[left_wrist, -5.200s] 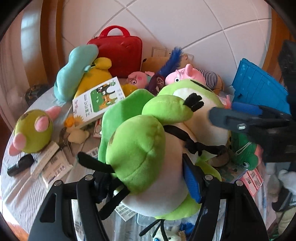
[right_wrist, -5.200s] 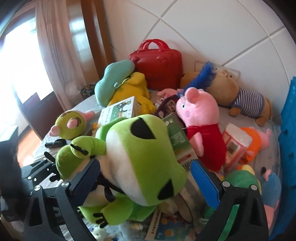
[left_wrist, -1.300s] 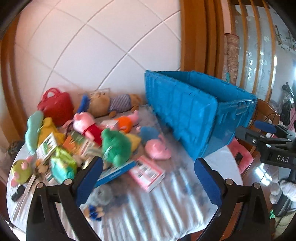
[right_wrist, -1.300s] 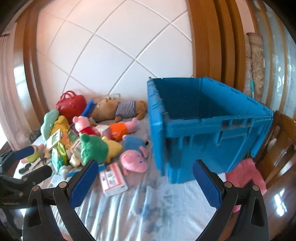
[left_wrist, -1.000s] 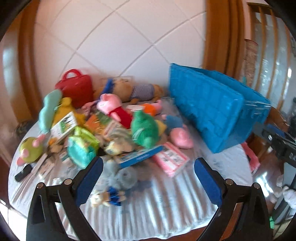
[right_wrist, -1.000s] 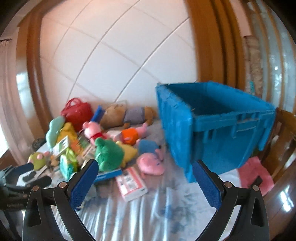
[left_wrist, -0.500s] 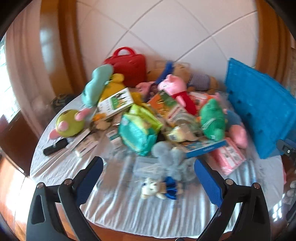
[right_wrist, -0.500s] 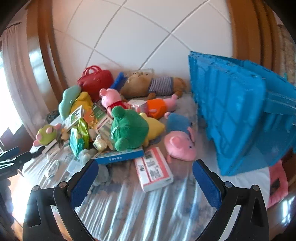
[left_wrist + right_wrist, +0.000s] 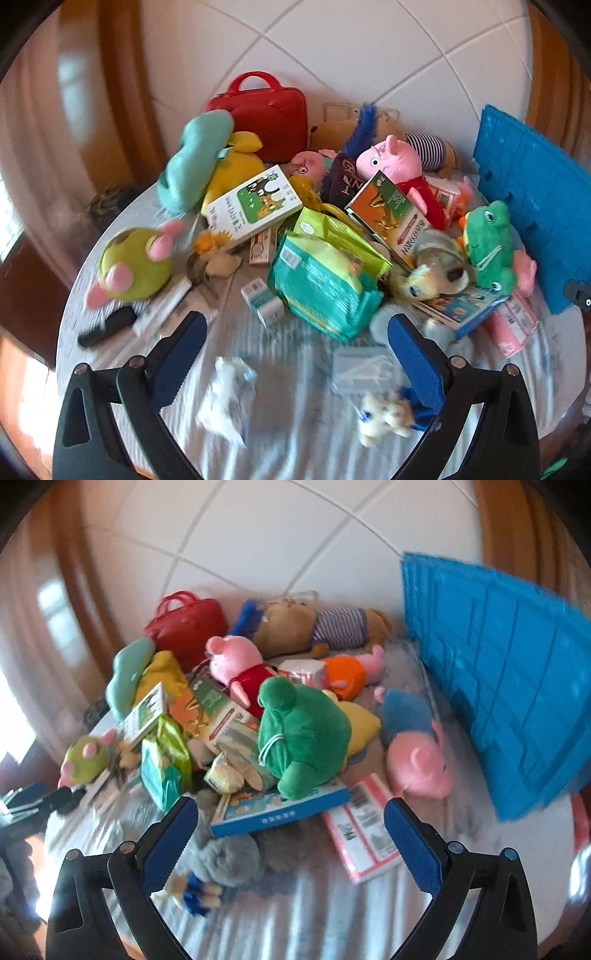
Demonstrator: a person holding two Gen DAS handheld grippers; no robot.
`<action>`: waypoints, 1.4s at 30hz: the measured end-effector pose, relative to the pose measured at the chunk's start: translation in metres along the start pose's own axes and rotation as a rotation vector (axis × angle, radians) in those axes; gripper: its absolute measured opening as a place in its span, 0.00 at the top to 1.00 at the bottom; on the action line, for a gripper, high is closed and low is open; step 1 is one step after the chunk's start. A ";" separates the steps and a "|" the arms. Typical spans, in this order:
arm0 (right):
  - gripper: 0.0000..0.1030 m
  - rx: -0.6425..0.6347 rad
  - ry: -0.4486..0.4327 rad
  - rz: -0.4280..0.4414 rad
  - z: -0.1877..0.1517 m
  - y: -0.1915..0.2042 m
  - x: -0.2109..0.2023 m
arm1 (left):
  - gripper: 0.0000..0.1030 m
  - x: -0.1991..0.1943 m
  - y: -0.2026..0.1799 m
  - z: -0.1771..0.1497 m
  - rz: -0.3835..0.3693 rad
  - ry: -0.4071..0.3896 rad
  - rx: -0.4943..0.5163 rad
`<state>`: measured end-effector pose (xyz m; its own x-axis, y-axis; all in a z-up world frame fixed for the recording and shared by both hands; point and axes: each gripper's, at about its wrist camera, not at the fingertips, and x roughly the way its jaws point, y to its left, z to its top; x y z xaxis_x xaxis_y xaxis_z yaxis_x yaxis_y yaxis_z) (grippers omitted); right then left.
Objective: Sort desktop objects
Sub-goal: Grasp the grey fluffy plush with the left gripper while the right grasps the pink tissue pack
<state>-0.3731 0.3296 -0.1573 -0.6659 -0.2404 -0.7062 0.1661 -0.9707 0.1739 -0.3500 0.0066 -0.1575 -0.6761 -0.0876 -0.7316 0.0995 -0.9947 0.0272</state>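
Two pink pigs [image 9: 236, 661] [image 9: 417, 760], one blue crate [image 9: 517, 686], perhaps more toys blurred.

left gripper [image 9: 297, 354]: jaws spread wide, nothing between the blue pads [image 9: 413, 360], held above the desk [image 9: 295, 435] and angled down at it.
right gripper [image 9: 291, 836]: jaws also spread wide and empty, blue pads [image 9: 412, 843] well apart, same raised, downward-looking pose.
left gripper in the right wrist view [image 9: 26, 808]: shows at the far left edge, low; too small and blurred to read the jaw gap there.
right gripper in the left wrist view [image 9: 580, 295]: only a dark tip at the far right edge.
hands/arms: not visible in either view.
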 end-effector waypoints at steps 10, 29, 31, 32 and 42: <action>0.27 0.108 0.112 -0.090 -0.024 -0.005 0.040 | 0.06 0.069 -0.046 -0.009 -0.215 0.151 0.159; 0.27 -0.111 0.277 0.024 -0.041 -0.128 0.094 | 0.06 0.075 -0.172 -0.067 -0.026 0.251 -0.098; 0.07 -0.138 0.276 0.048 -0.041 -0.130 0.098 | 0.04 0.086 -0.180 -0.069 0.025 0.266 -0.111; 0.00 -0.150 0.273 0.058 -0.041 -0.130 0.100 | 0.04 0.093 -0.184 -0.071 0.046 0.279 -0.118; 0.00 -0.215 0.272 0.090 -0.048 -0.112 0.135 | 0.04 0.131 -0.195 -0.070 0.154 0.236 -0.133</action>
<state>-0.4466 0.4059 -0.3046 -0.4287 -0.2872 -0.8566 0.3839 -0.9162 0.1150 -0.4071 0.1928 -0.3066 -0.4592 -0.2065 -0.8640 0.2929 -0.9534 0.0722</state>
